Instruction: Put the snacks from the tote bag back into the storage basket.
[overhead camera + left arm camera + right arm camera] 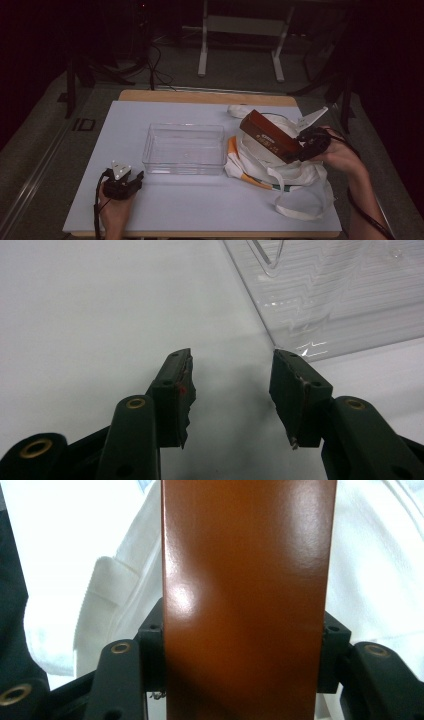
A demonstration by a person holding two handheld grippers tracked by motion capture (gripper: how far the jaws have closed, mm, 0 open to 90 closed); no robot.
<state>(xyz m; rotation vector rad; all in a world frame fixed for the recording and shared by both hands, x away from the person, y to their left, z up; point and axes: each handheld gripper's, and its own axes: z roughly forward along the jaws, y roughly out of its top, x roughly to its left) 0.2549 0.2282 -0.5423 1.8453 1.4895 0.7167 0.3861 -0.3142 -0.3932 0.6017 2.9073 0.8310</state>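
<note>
Your right gripper (300, 148) is clamped on the near end of a brown box (269, 135); in the right gripper view the two jaws press against both long sides of the box (247, 600), which runs straight up between them. In the high view you hold the box tilted, lifted above a white cloth bag (280, 172) that lies crumpled on the right part of the white table mat (170, 210), its loop handles trailing toward the near edge. There is pale printing on the box's side, but it is too small to read. Your left gripper (137, 176) rests low near the front left of the mat, jaws spread apart with nothing between them; in the left gripper view its right fingertip (287, 365) sits just beside the near corner of the clear plastic bin (330, 295), and I cannot tell whether they touch. The bin (184, 148) stands in the middle of the mat, just left of the bag.
</note>
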